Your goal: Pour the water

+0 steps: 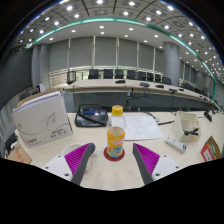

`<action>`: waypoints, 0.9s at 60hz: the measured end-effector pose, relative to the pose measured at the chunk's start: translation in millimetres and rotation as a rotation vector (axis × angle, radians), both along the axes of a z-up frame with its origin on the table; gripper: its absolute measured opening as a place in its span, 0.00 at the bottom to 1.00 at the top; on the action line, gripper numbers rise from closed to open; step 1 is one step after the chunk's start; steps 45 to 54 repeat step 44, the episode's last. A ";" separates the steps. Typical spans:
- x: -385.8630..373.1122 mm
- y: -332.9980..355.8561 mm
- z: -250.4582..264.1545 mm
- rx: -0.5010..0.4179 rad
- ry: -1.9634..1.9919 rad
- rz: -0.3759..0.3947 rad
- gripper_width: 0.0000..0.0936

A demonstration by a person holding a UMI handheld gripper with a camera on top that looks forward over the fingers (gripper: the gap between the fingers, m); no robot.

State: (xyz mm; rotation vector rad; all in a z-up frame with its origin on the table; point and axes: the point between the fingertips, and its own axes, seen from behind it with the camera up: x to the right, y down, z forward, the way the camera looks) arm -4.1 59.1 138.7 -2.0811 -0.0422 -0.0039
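Note:
A small bottle (pixel 116 133) with a yellow cap and orange drink stands upright on a red coaster (pixel 115 155) on the pale table (pixel 110 172). My gripper (pixel 112 160) is open, its two fingers with magenta pads (pixel 77 156) spread wide to either side. The bottle stands just ahead of the fingertips, between their lines, with a clear gap at each side. A white cup (pixel 190 123) stands on the table to the right, beyond the right finger.
A white box (pixel 42 118) sits at the left. Papers (pixel 140 126) and a dark tray (pixel 91 116) lie behind the bottle. A white remote-like item (pixel 176 144) lies at the right. A long conference desk with chairs (pixel 120 78) runs across the back.

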 end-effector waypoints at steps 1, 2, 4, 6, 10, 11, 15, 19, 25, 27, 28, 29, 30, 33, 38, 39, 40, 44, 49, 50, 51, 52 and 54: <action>-3.1 -10.0 3.2 -0.009 0.000 -0.005 0.92; -2.9 -19.8 8.8 -0.021 0.000 -0.012 0.92; -11.2 -40.6 17.5 -0.029 0.002 -0.019 0.92; -18.0 -61.0 26.8 -0.037 0.000 -0.025 0.91; -30.0 -101.6 46.9 -0.048 -0.010 -0.037 0.92; -34.1 -112.0 50.2 -0.050 -0.015 -0.042 0.92; -43.1 -153.4 63.2 -0.074 -0.036 -0.055 0.92; -54.8 -190.2 73.8 -0.088 -0.039 -0.061 0.92; -69.2 -234.0 84.4 -0.092 -0.047 -0.054 0.92; -71.0 -246.8 87.8 -0.093 -0.061 -0.053 0.92; -71.1 -252.5 89.8 -0.092 -0.069 -0.054 0.92; -70.8 -258.1 91.8 -0.090 -0.077 -0.057 0.92; -70.9 -263.7 93.6 -0.089 -0.082 -0.059 0.92; -75.1 -274.7 95.8 -0.084 -0.077 -0.060 0.92; -75.7 -291.0 97.4 -0.088 -0.097 -0.064 0.92; -75.2 -292.0 97.5 -0.085 -0.103 -0.065 0.92; -75.9 -293.5 98.7 -0.080 -0.110 -0.065 0.92; -79.6 -298.7 101.5 -0.075 -0.125 -0.059 0.92; -79.6 -298.7 101.5 -0.075 -0.125 -0.059 0.92; -79.6 -298.7 101.5 -0.075 -0.125 -0.059 0.92; -79.6 -298.7 101.5 -0.075 -0.125 -0.059 0.92; -79.6 -298.7 101.5 -0.075 -0.125 -0.059 0.92; -79.6 -298.7 101.5 -0.075 -0.125 -0.059 0.92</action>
